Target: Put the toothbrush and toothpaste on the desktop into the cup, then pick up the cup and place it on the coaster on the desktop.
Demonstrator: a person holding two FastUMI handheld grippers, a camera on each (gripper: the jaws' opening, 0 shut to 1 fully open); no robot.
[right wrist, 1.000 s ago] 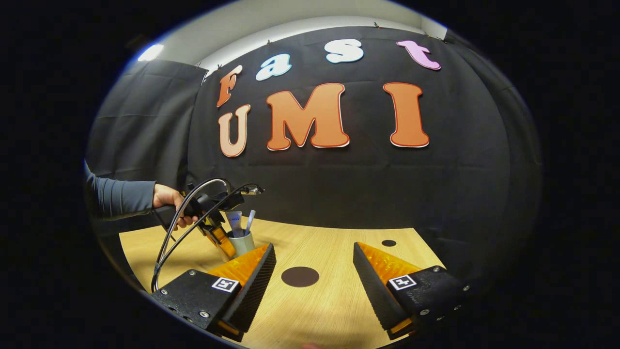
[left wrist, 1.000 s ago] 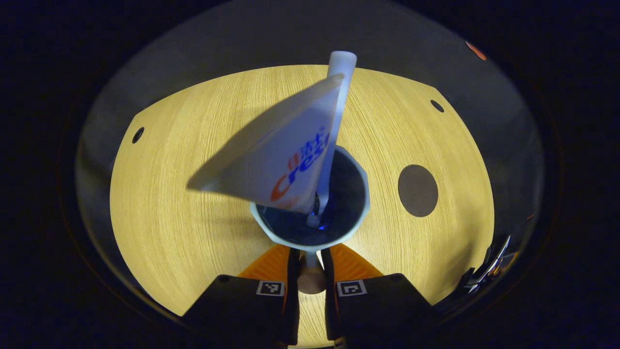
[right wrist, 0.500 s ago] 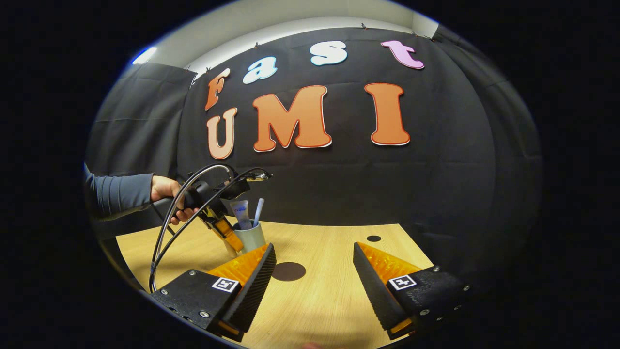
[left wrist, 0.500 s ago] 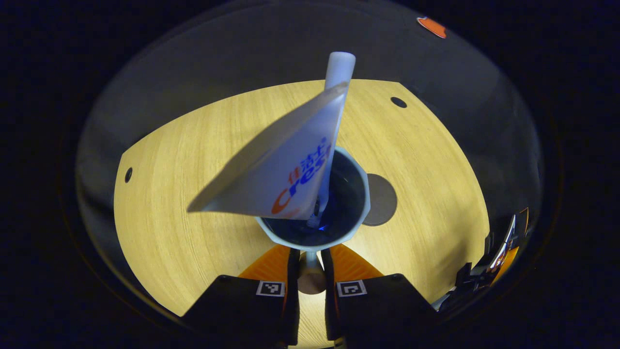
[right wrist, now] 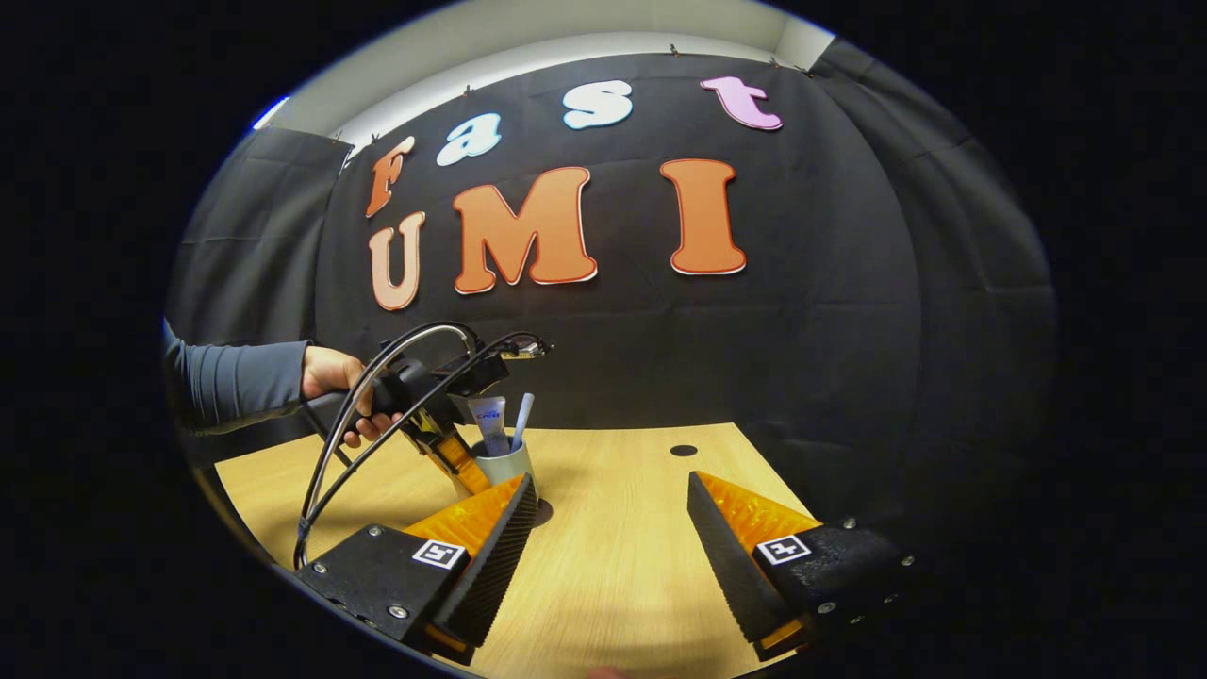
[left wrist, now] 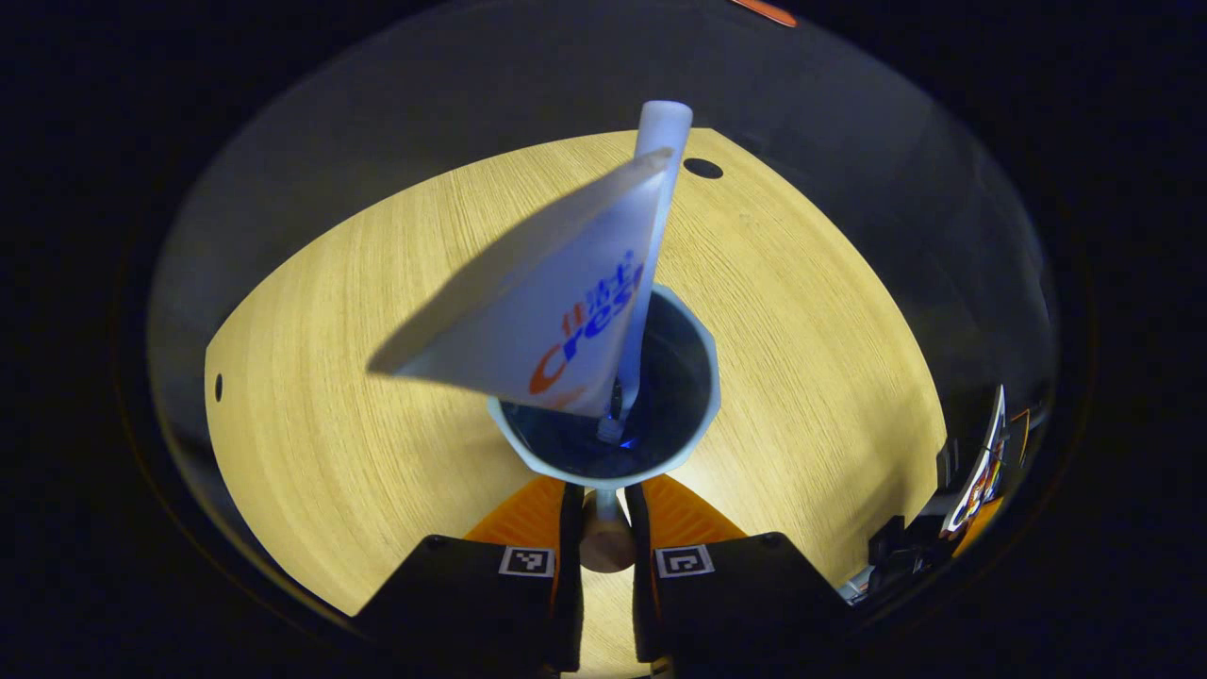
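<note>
Hand (right wrist: 332,377) level, left tool (left wrist: 603,528) gripping cup (left wrist: 702,415)

A recording booth, probably in a lab: black cloth wall (right wrist: 801,358) drapes behind a bare wooden desktop (right wrist: 622,566) with cable holes.

A: What does the cup (left wrist: 702,377) hide in the left gripper view?

B: The tabletop (left wrist: 377,453) right under it. Its own foot is lost there too, and its handle (left wrist: 603,538) is mostly covered between the left gripper's fingers (left wrist: 528,514).

A: And inside the cup?

B: The lower ends of the toothpaste (left wrist: 556,311) and the toothbrush (left wrist: 660,170) sink into dark.

A: In the right gripper view?

B: The near finger (right wrist: 486,542) covers the cup's (right wrist: 504,464) base, so whether it touches the tabletop (right wrist: 613,566) I cannot tell. The sleeve (right wrist: 236,382) is cut off at the edge.
</note>
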